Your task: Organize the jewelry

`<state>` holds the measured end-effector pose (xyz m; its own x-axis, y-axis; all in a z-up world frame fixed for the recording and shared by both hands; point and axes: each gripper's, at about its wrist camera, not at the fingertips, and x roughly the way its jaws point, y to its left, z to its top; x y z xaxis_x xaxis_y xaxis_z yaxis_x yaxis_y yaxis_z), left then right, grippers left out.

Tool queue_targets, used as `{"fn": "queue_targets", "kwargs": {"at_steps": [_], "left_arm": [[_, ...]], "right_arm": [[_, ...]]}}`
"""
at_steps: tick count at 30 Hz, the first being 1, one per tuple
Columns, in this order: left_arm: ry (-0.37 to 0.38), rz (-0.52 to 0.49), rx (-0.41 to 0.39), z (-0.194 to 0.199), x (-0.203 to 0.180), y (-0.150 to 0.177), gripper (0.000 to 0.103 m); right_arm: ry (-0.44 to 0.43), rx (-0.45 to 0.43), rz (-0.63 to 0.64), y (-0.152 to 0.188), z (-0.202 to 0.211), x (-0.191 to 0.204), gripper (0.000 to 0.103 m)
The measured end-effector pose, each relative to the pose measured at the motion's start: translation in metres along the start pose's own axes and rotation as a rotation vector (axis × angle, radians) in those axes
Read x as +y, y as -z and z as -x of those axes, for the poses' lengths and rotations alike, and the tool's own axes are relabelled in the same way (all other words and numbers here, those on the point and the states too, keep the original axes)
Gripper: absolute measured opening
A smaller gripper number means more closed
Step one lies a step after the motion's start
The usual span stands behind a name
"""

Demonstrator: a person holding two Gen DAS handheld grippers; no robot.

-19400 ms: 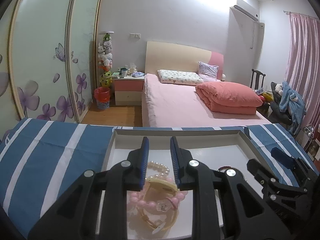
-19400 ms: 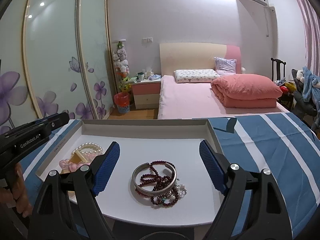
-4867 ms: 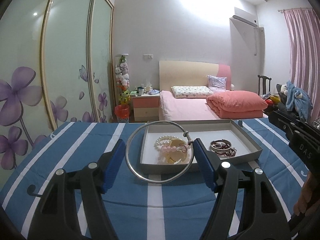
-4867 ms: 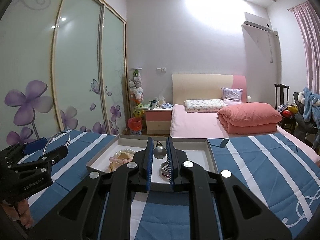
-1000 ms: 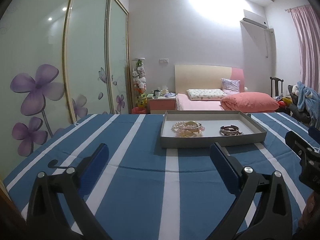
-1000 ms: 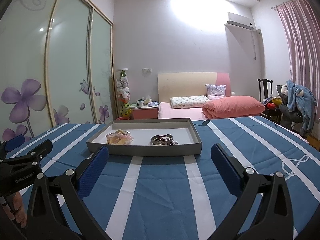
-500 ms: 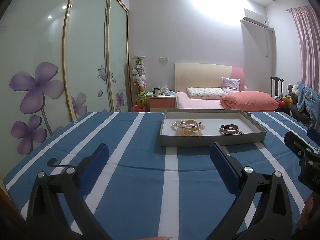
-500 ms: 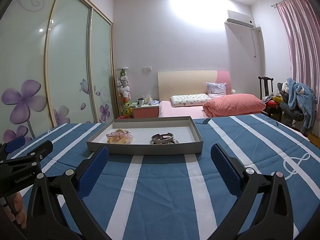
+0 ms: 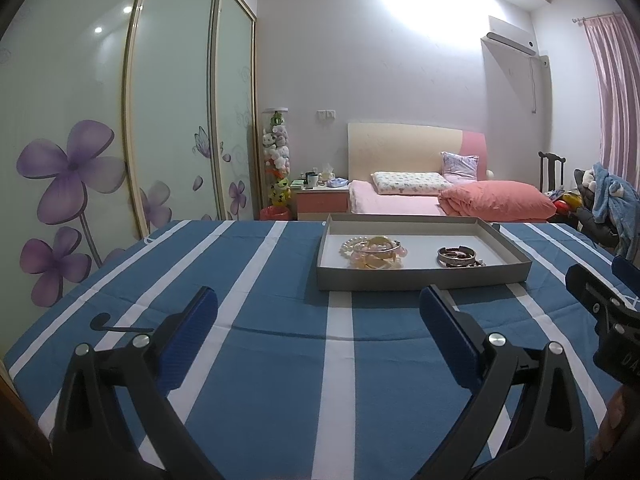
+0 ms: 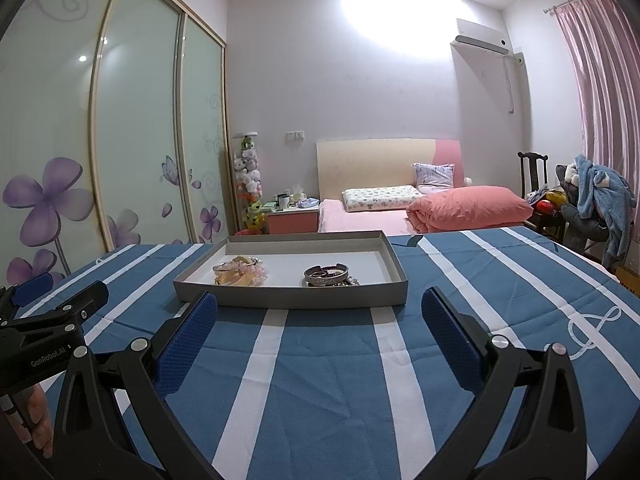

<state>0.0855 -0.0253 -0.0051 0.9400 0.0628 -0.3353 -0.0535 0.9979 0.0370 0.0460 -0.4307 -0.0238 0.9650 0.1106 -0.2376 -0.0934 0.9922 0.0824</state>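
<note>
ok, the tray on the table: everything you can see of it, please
The tray is a shallow rectangular box, grey outside and white inside, probably cardboard. It lies flat on the blue-and-white striped cloth, lidless. Inside are two separate heaps: on the left, pearl, pink bead and yellowish pieces with a silver ring on top; on the right, metal bangles with dark red beads. Both the left gripper and the right gripper are open, short of it.

Matt cardboard tray (image 10: 296, 301), shiny metal bangles (image 10: 326, 272) — woven tablecloth (image 10: 328, 380)

Dim room, ceiling glare on the wall (image 9: 420, 20) (fisheye bends, darkens edges).
</note>
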Motion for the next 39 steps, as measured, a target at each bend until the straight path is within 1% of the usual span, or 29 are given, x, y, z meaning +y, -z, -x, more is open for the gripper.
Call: {"fn": "queue_targets", "kwargs": {"at_steps": [39], "left_arm": [[0.012,0.001,0.004,0.0008,-0.0041,0.0026,0.098]], "right_arm": [[-0.001,0.005,0.001,-0.0009,-0.0004,0.0006,0.101]]}}
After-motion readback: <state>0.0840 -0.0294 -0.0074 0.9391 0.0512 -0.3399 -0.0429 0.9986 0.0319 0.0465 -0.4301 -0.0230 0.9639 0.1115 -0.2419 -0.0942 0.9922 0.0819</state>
